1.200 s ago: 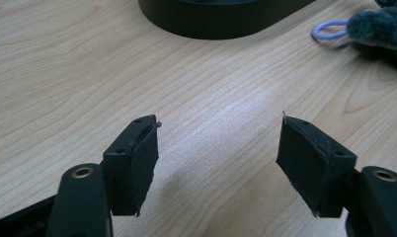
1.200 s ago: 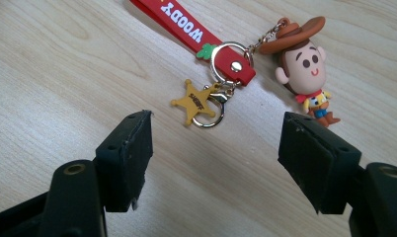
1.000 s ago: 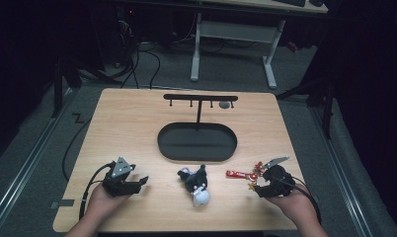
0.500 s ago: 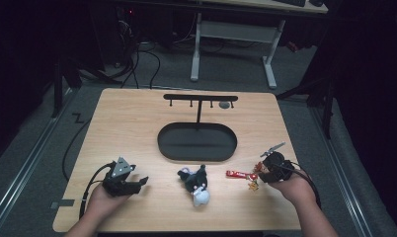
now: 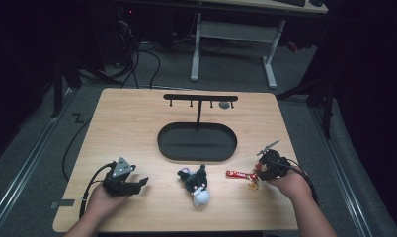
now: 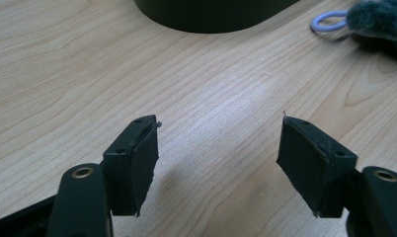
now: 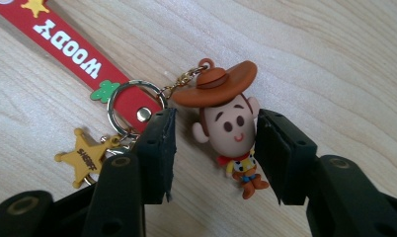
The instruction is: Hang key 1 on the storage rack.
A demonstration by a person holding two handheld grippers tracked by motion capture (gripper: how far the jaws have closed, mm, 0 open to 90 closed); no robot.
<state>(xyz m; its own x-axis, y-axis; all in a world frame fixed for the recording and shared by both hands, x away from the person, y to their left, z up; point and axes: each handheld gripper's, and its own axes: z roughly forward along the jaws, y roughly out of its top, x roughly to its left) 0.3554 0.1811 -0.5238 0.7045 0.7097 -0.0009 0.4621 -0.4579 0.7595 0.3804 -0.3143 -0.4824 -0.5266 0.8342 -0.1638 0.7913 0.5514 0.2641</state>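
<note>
Right tongs (image 7: 214, 148) straddle the small cowboy figure (image 7: 226, 118) of a keychain, one pad at each side of its head; the jaws have just been closing, then eased slightly apart. The right-hand pad looks to touch the cheek, while a narrow gap shows at the left one, so a firm grip cannot be told. The figure lies flat on the wooden counter (image 7: 335, 54), hat away from the tongs, legs toward them. A short gold chain runs from its hat to a metal ring (image 7: 136, 109), which also carries a red strap (image 7: 73, 52) lettered WOODY and a yellow sheriff star (image 7: 85, 157). The star lies just beside the left jaw, partly under it.

In the high view the right tongs (image 5: 258, 173) are near the counter's front right corner, with the red strap (image 5: 235, 174) stretching from them toward the middle. A dark plush toy with a white end (image 5: 196, 185) lies near the strap's far end. Behind these stands a black oval base (image 5: 197, 142) with a post and a hook bar (image 5: 200, 98). Nothing stands between the right tongs and the figure.

Left tongs (image 5: 137, 182) rest at the front left, well apart from the keychain. Their jaws are spread wide over bare wood (image 6: 216, 163), the plush toy (image 6: 379, 22) farther off.
</note>
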